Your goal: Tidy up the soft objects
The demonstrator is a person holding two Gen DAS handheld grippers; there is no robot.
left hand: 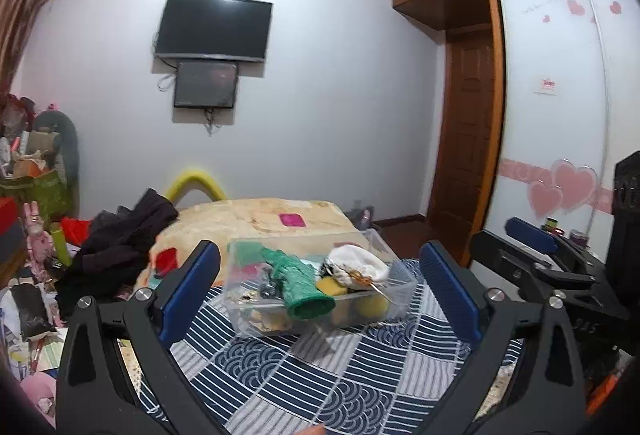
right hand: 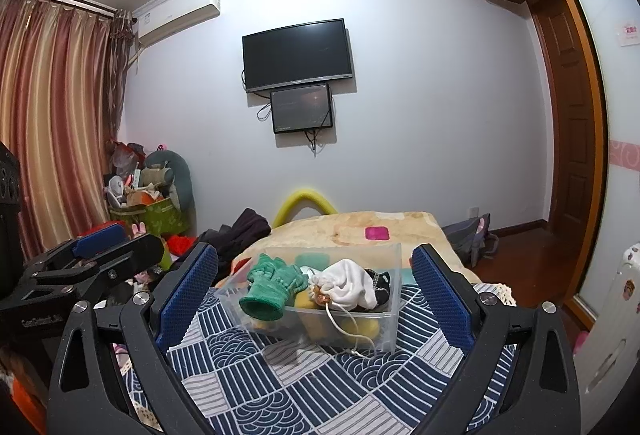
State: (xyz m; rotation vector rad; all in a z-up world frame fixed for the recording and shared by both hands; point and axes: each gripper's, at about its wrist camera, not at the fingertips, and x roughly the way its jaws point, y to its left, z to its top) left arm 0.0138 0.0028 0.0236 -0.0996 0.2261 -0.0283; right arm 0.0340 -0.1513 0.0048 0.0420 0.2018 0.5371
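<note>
Left claw (left hand: 320, 275): lower centre of the left wrist view, blue-padded fingers spread wide, nothing between them; also seen at the left edge of the right wrist view (right hand: 100, 239).

Right claw (right hand: 316, 279): lower centre of its own view, fingers likewise wide apart and empty.

Patterned cloth (left hand: 320, 375): navy and white patchwork of stripes and wave motifs, covering the near part of the bed, bottom of both frames.

Clear plastic box (right hand: 394, 331): standing on the cloth, centre frame, framed between the fingers of each claw but apart from them.

Contents of the box: green knitted glove (right hand: 272, 287), cuff hanging over the near left rim; white drawstring pouch (right hand: 348, 287) at the right, its cord trailing over the front wall onto the cloth; yellow soft pieces (right hand: 360, 327) beneath.

Beige blanket (right hand: 340, 231): beyond the box, with a pink square (right hand: 377, 233) lying on it.

Dark clothing (left hand: 120, 239): heaped at the left of the blanket.

Yellow foam arch (right hand: 306, 205): behind the bed.

Far wall: large black screen (right hand: 298, 55), smaller screen (right hand: 302, 109) just below it, air conditioner (right hand: 180, 13) upper left.

Striped curtain (right hand: 52, 123): left edge.

Wooden door (right hand: 568, 123) and wardrobe (left hand: 560, 95) with pink hearts: right side.
</note>
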